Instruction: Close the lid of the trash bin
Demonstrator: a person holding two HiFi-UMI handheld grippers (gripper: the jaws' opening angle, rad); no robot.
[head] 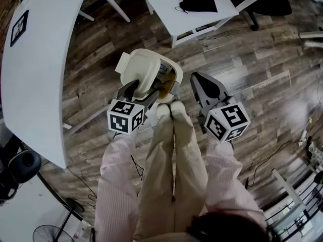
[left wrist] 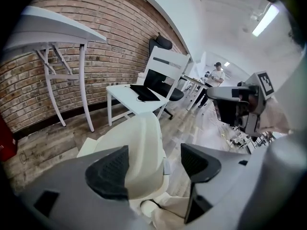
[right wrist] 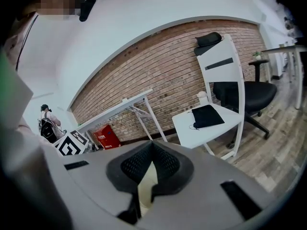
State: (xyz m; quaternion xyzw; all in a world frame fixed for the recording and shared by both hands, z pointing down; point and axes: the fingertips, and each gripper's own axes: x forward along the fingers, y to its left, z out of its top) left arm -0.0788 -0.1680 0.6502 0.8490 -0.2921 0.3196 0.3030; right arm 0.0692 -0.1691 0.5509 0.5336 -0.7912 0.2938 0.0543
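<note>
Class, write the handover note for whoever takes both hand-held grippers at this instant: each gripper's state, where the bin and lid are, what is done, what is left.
Left hand-held gripper: jaws apart, at the raised lid, which shows between them; I cannot tell whether they touch it.
Right hand-held gripper: jaws together, empty, held to the right of the trash bin.
Bin: on the wooden floor, lid up, opening exposed.
Done: lid not yet closed.
Left: probably press the lid down over the opening until it shuts.

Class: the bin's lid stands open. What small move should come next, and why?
Probably close the left gripper on the lid, ready to swing it over the trash bin: its jaws stand apart at the open lid; the right gripper is shut, aside.
</note>
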